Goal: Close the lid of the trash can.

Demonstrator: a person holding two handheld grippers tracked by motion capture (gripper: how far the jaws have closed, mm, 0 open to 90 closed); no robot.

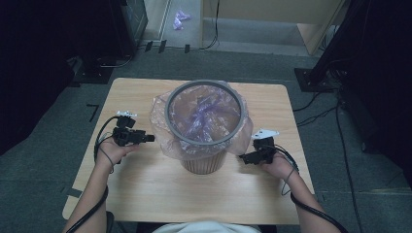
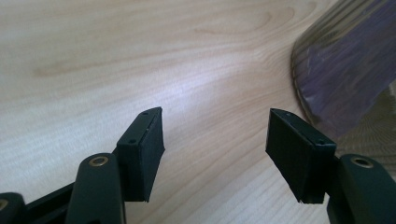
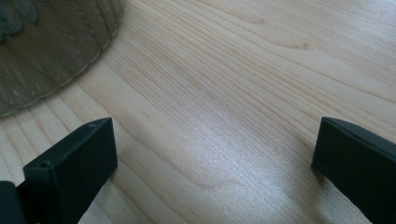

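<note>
Forearms: both come in from the bottom edge of the high view, one hand-held gripper each
Left gripper: jaws spread wide, nothing between them, bare wood under the pads; low over the table
Right gripper: jaws spread wide, nothing gripped, pads over bare wood
Wastebasket: wooden, ribbed wall, grey rim ring, stands upright between the two grippers; its long axis is vertical
Bin liner: clear purple-tinted plastic, tucked under the ring, skirt hangs loose down the outside
Direction from left gripper: basket lies ahead and inward of the jaw tips; liner skirt just beside them, not touching
Direction from right gripper: basket base lies ahead and inward, near, apart
Nearer hand: about even; left jaws look a bit closer to the liner skirt, right jaws to the basket base
Likely next move: judged as an inward reach from either side to the liner or the basket wall
Writing/brands: none readable on basket, liner or grippers
</note>
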